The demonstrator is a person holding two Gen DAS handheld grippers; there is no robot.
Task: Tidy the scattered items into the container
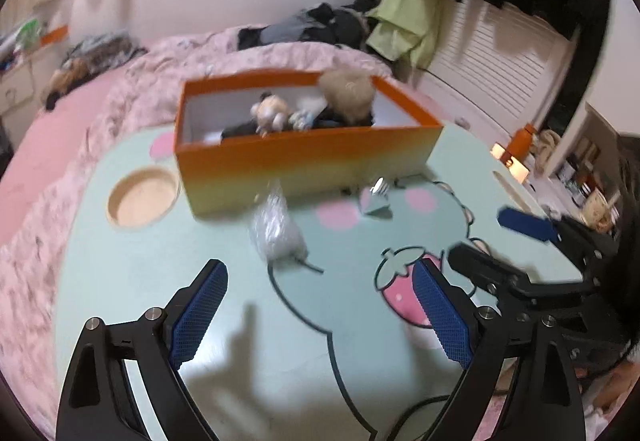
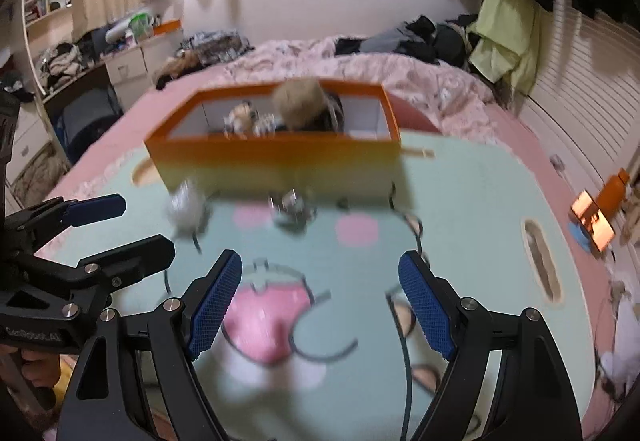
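The orange box (image 1: 308, 161) stood at the far side of the mint cartoon-printed table (image 1: 160, 281), its open top showing a fuzzy tan toy (image 1: 350, 93) and a small figurine (image 1: 270, 115) heaped toward the middle, with bare white wall at either end. Just in front of its near wall lay two items not yet put away: a clear crinkled bag (image 1: 276, 229) and a small shiny piece (image 1: 376, 197), too blurred to identify with any confidence. The table between these and the cameras was open, and a round cup recess (image 1: 142, 197) sat left of the box near the table's edge. The left gripper (image 1: 320, 305) pointed downward over the table with its jaws spread wide and nothing between the blue pads (image 1: 198, 315); the bag lay beyond its tips. The right gripper (image 2: 320, 301) was likewise wide apart and empty, over the pink printed mouth. Each view caught the other gripper at its side. Only the right view showed the slot handle (image 2: 542, 261) near the table's right edge, the cluttered shelves (image 2: 44, 5) and a hand (image 2: 32, 369) on the left gripper's grip; behind everything lay the pink bed (image 2: 400, 73).
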